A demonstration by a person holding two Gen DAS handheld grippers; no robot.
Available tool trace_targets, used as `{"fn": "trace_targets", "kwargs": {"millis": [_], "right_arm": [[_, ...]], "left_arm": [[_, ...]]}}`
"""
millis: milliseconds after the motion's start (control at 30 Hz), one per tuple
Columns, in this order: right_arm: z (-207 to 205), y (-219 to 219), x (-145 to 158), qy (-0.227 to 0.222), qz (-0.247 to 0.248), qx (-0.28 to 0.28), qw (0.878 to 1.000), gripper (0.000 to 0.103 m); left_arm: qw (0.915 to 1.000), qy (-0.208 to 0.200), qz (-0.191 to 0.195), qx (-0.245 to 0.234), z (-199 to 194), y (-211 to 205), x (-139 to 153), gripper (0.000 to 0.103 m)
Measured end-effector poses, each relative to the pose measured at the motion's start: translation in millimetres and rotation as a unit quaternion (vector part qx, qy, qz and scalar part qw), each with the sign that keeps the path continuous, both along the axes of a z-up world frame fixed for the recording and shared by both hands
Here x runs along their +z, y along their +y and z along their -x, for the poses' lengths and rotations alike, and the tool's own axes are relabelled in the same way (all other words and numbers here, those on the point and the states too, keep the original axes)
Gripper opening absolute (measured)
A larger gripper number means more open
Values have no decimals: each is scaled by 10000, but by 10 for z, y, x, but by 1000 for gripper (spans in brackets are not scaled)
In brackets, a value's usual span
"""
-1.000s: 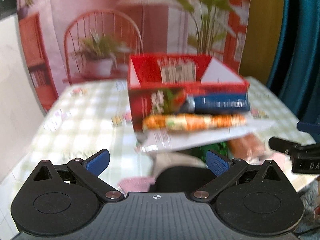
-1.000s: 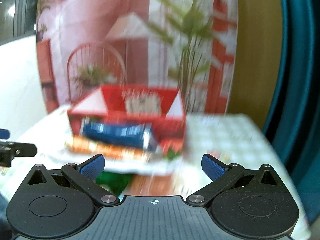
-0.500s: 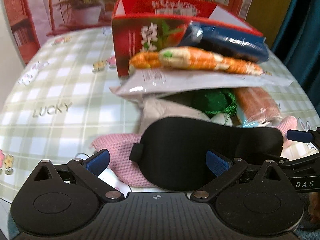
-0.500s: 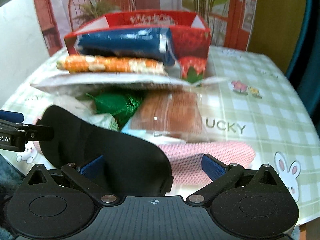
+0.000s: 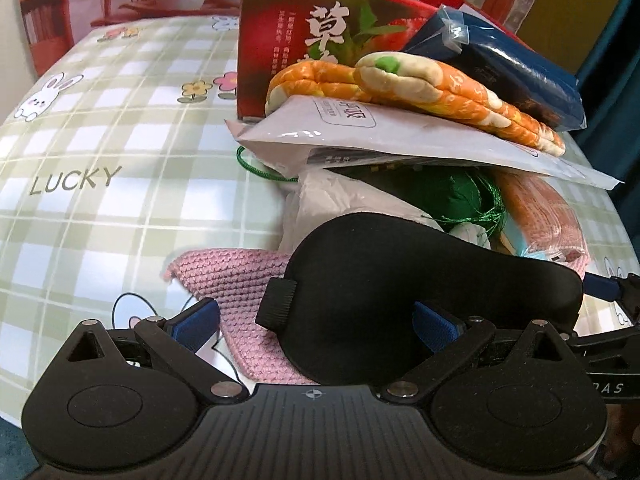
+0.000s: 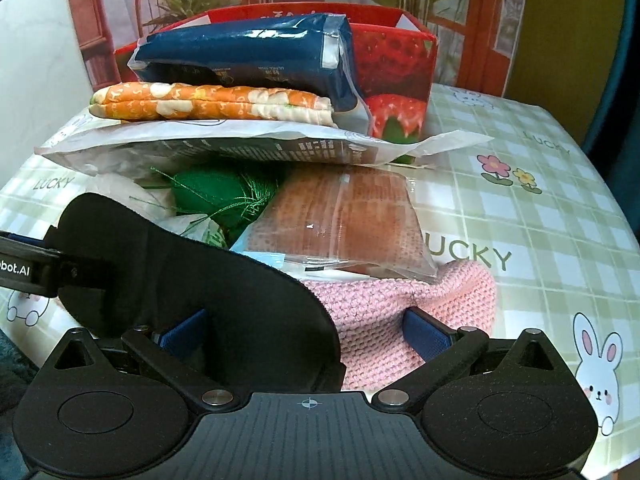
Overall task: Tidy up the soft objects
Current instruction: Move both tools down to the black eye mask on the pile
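Observation:
A black eye mask (image 5: 400, 280) lies on top of a pink knitted cloth (image 5: 224, 272) at the near table edge. My left gripper (image 5: 316, 318) is open, its fingers straddling the mask's strap end and the pink cloth. From the other side my right gripper (image 6: 304, 330) is open around the mask (image 6: 180, 272) and the pink cloth (image 6: 400, 304). Behind them sits a pile: a bagged brownish cloth (image 6: 344, 216), green thread (image 6: 216, 196), a white pouch (image 6: 240, 144), an orange quilted cloth (image 6: 212, 104) and a blue packet (image 6: 248, 56).
A red strawberry-print box (image 5: 320, 20) stands open-topped behind the pile. The green checked tablecloth (image 5: 100, 160) stretches bare to the left, and also to the right (image 6: 540, 208). A printed backdrop with a chair and plants hangs behind the table.
Both grippers have tipped down and come closer to the pile. The eye mask and pink cloth now lie between their open fingers.

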State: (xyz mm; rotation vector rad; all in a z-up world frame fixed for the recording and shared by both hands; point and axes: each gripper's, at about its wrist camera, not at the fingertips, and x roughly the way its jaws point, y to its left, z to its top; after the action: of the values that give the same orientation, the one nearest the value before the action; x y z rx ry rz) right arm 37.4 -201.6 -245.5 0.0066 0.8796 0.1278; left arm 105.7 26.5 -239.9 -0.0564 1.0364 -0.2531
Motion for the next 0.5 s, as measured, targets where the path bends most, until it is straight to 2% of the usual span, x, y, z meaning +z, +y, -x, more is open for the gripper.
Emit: {"fn": "trace_targets", "kwargs": {"millis": [267, 500], "right_arm": [[-15, 45, -19, -80, 153, 83, 9998, 103], [-10, 105, -41, -65, 278, 171, 9994, 103]], "left_arm": [[9997, -229, -86, -10, 2, -19, -109, 103], [9992, -387, -113, -49, 181, -77, -103, 103]]}}
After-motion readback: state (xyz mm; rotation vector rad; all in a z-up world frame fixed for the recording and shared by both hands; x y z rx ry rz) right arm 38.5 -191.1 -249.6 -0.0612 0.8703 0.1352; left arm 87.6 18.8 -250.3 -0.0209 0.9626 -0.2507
